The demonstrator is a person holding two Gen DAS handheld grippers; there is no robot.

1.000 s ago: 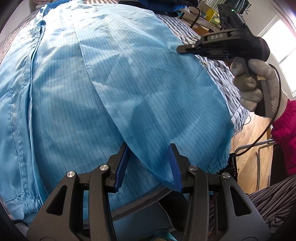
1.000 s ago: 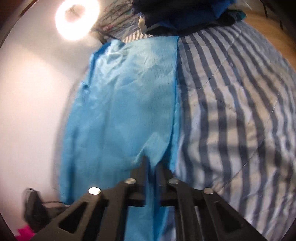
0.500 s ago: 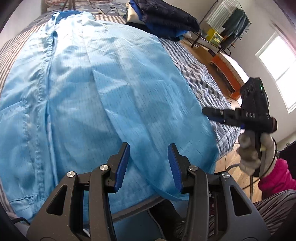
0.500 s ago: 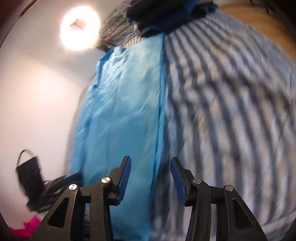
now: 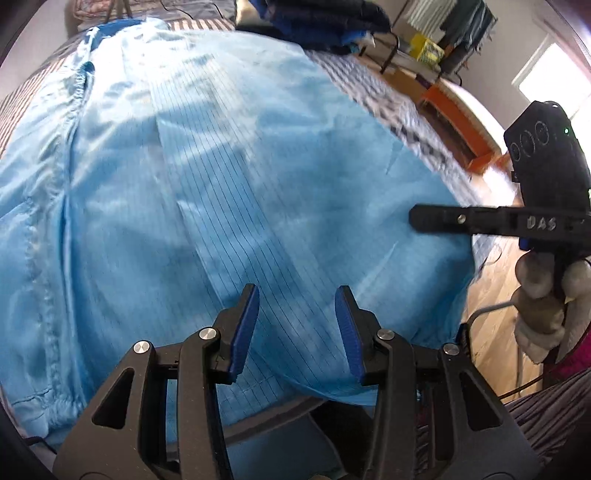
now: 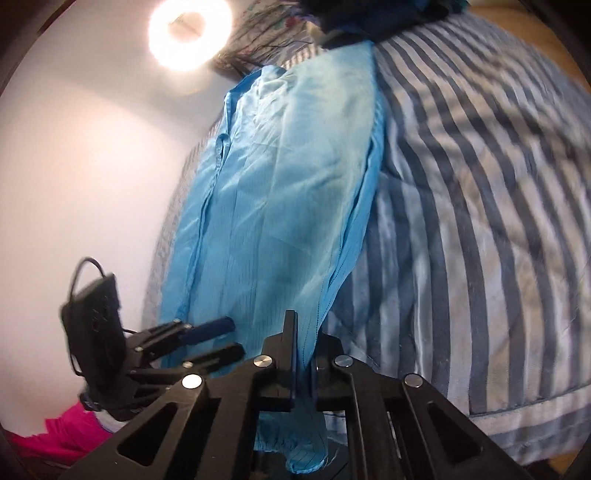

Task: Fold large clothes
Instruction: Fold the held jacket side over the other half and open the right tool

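A large light-blue garment [image 5: 192, 177] lies spread on a striped bed, with a sleeve folded over its body. It also shows in the right wrist view [image 6: 280, 192]. My left gripper [image 5: 297, 325] is open and empty, just above the garment's near hem. My right gripper [image 6: 301, 354] is shut on the garment's right edge near the hem, and cloth hangs down between its jaws. The right gripper shows in the left wrist view [image 5: 417, 219] at the garment's right edge. The left gripper shows in the right wrist view [image 6: 231, 338], open.
The blue-and-white striped bedcover [image 6: 480, 221] stretches to the right of the garment. A pile of dark folded clothes [image 5: 325, 22] sits at the bed's far end. Wooden floor and an orange bench [image 5: 461, 125] lie beyond the bed's right side. A ring light [image 6: 190, 33] glares.
The right gripper was shut on the cloth, opened and swung away, and is now shut on the garment's right edge near the hem. The left gripper stays open over the near hem.
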